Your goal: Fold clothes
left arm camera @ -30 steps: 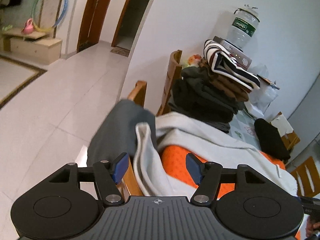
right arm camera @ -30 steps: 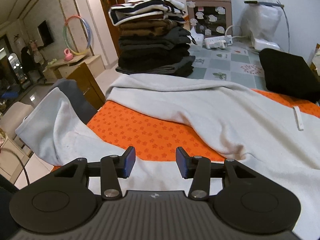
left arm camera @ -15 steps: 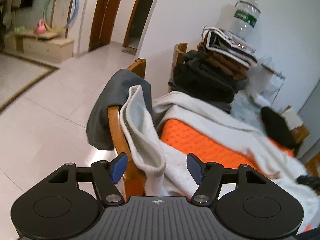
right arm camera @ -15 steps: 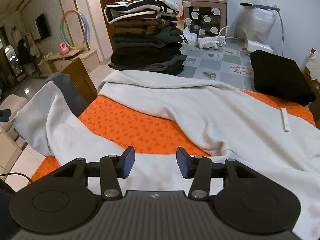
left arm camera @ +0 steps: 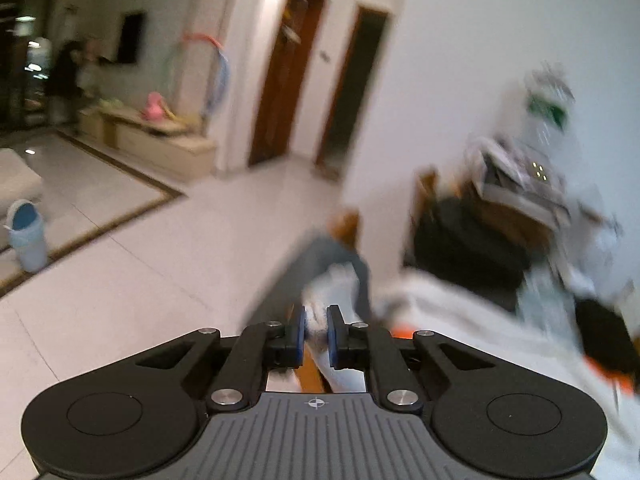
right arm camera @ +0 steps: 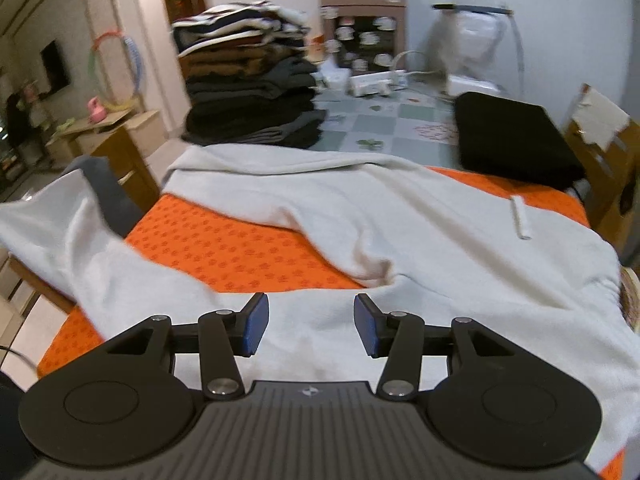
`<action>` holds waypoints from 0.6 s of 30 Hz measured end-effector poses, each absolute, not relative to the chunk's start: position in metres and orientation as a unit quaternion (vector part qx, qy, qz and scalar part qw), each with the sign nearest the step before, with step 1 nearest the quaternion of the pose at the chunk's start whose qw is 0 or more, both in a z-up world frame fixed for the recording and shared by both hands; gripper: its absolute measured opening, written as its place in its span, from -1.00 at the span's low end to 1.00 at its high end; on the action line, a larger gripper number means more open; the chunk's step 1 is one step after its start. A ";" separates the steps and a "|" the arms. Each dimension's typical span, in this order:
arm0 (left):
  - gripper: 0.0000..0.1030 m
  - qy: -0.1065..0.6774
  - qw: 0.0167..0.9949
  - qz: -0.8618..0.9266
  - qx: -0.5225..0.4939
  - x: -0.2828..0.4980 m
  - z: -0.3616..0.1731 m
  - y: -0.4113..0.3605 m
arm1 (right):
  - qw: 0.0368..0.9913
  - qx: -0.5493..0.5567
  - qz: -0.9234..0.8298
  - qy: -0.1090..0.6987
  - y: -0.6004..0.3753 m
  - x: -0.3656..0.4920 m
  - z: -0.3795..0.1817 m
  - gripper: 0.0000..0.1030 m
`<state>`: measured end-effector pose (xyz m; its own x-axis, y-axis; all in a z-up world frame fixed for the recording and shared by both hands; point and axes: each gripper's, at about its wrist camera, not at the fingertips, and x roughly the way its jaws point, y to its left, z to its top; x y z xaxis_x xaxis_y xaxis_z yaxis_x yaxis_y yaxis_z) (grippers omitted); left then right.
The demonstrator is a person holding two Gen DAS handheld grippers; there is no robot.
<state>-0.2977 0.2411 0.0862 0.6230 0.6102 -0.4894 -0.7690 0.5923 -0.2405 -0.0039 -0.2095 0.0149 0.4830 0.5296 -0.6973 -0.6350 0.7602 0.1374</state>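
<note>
Orange-covered table (right arm camera: pixel 248 248): left gripper (left arm camera: pixel 316 332) clamped on white garment (right arm camera: pixel 400 216), right gripper (right arm camera: pixel 310 320) wide open.

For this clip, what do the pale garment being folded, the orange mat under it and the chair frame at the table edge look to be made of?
The off-white sweatshirt-like garment looks like thick matte cotton knit or fleece: soft rounded folds, no sheen. The orange flower-printed mat lies flat and smooth, perhaps foam or rubber, though that is uncertain. The brown chair frame appears to be varnished wood, warm-toned and slightly glossy.
</note>
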 end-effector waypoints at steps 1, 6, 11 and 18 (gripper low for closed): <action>-0.75 0.168 0.873 0.403 -0.217 -0.303 0.097 0.248 | 0.862 -0.065 0.330 0.378 -0.213 -0.004 0.014 0.04; -0.74 0.172 0.859 0.438 -0.203 -0.313 0.111 0.269 | 0.876 -0.033 0.291 0.383 -0.232 -0.003 0.007 0.04; -0.73 0.233 0.826 0.464 -0.220 -0.322 0.079 0.267 | 0.884 -0.017 0.259 0.388 -0.244 -0.006 -0.003 0.04; -0.42 0.238 0.800 0.500 -0.232 -0.333 0.059 0.248 | 0.891 -0.017 0.223 0.395 -0.265 -0.007 -0.012 0.04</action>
<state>-0.3328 0.2483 0.0588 0.3876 0.6896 -0.6117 -0.9098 0.3931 -0.1334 -0.0067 -0.2653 -0.0124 0.5878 0.3840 -0.7120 -0.4111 0.8998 0.1459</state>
